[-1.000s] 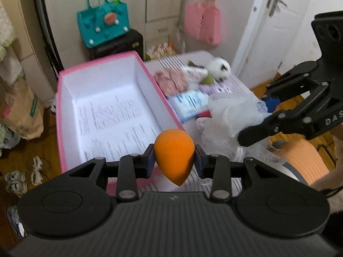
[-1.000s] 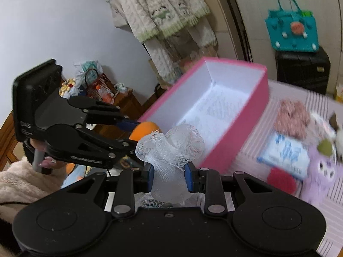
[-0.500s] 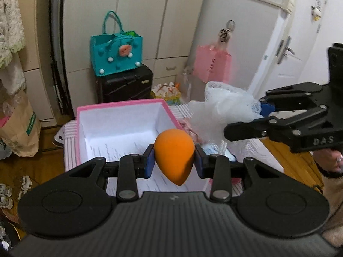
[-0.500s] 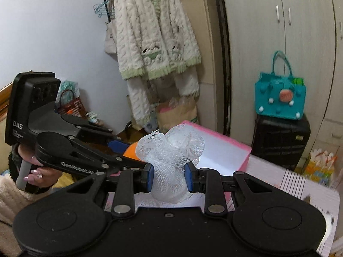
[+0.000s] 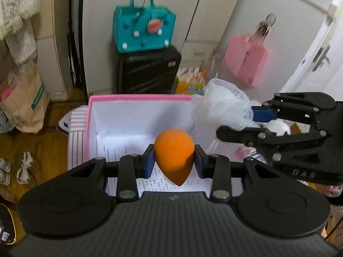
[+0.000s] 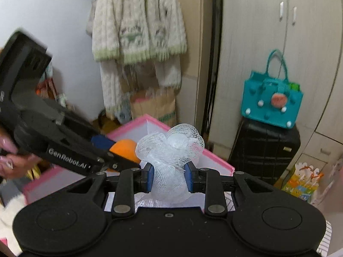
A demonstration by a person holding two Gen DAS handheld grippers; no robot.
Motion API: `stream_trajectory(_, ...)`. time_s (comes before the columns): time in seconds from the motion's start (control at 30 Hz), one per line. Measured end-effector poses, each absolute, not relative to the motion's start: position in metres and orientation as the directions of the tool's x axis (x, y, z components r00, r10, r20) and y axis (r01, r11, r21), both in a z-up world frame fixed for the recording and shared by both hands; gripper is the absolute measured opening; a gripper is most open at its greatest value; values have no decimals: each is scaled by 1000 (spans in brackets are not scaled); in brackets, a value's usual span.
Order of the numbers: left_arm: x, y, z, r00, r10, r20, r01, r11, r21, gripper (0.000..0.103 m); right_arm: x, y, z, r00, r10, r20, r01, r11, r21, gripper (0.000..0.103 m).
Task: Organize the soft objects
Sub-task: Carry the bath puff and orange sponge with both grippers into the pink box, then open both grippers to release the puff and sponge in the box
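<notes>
An orange teardrop foam sponge (image 5: 174, 153) sits clamped in the left hand-held gripper (image 5: 174, 163) above the pink white-lined cardboard box (image 5: 137, 107); the right hand-held gripper (image 6: 169, 176) grasps a white mesh bath pouf (image 6: 170, 150) just right.

Cream wardrobe (image 5: 246, 21), wood floor (image 5: 49, 150), black suitcase (image 5: 148, 68).

The pink box (image 5: 137, 97) is showing only its far end in the left wrist view; the left gripper (image 5: 174, 161) is covering its near part. The printing on the paper (image 5: 120, 150) lining it is too small to read. The mesh puff (image 5: 223, 109) is hiding the box's far right corner. In the right wrist view the sponge (image 6: 125, 150) is peeking out, mostly hidden. The hand (image 6: 8, 160) at the left edge is being cut off and blurring.
</notes>
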State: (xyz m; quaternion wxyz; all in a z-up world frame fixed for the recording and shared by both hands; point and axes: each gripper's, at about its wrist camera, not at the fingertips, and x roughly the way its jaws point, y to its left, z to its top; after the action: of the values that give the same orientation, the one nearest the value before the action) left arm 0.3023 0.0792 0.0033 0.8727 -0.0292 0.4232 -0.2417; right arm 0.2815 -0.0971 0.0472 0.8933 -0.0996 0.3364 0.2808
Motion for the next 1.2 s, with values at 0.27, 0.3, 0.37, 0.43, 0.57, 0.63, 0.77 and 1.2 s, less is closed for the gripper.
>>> stream_trajectory(0.27,345,66,-25,472,-394,-789,340,907,-250,36,304,-77,12,548,352,-759,-670,728,-145,33)
stream_trajectory(0.3,350,65,-28,456,-400,-795,325,907,-269,36,305,-74,8,537,345,-770,-684,712,-158,33)
stream_trajectory(0.37,355,64,-32,445,-399,-801,312,908,-279,36,308,-70,3,529,318,-787,-698,690,-190,33)
stream_trajectory(0.43,358,62,-37,446,-374,-813,303,918,-257,36,313,-67,0,508,305,-806,-716,670,-197,33)
stream_trajectory(0.57,369,60,-46,428,-351,-833,267,929,-254,36,324,-62,-9,473,258,-842,-742,632,-224,33)
stream_trajectory(0.63,372,58,-50,429,-330,-841,266,936,-232,36,327,-59,-14,479,235,-846,-744,620,-249,34)
stream_trajectory(0.77,378,53,-60,405,-327,-854,257,937,-237,37,330,-55,-18,483,214,-849,-745,609,-270,34)
stream_trajectory(1.2,387,50,-77,385,-315,-867,253,940,-229,37,327,-50,-24,527,159,-835,-711,620,-331,43)
